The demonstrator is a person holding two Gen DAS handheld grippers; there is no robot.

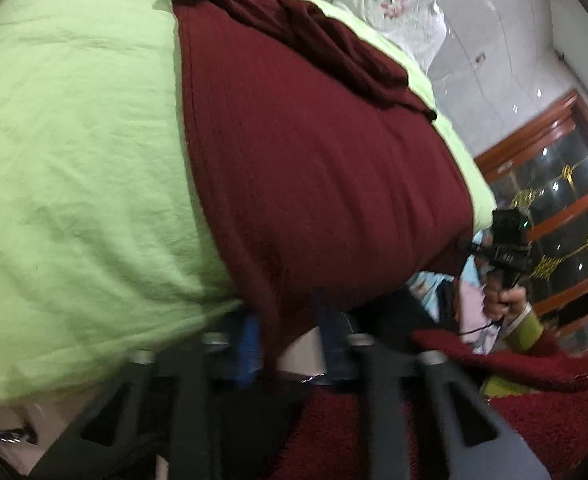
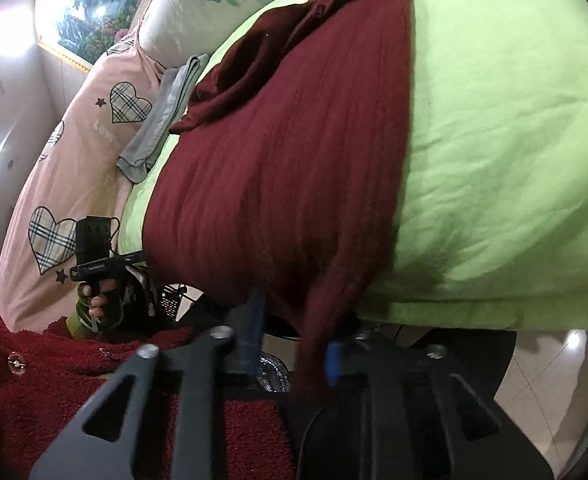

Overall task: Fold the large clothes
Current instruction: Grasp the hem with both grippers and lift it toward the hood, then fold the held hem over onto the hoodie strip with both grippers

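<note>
Barely begun: maroon garment [image 1: 318, 168] spread lengthwise on the green bed [image 1: 73, 140], far sleeve rumpled, near hem caught between parted blue pads of left gripper [image 1: 289, 344] and right gripper [image 2: 294, 344], every fold remaining.

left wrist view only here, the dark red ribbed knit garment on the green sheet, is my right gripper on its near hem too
Observer: Yes. The right gripper has a hanging strip of the dark red ribbed knit garment between its blue-padded fingers.
Operator: anything left of the garment i cant see
Observer: A folded grey cloth lies at the edge of the green sheet, against a pink quilt with plaid hearts.
Operator: and behind that
Observer: A gold-framed landscape painting hangs on the wall.
</note>
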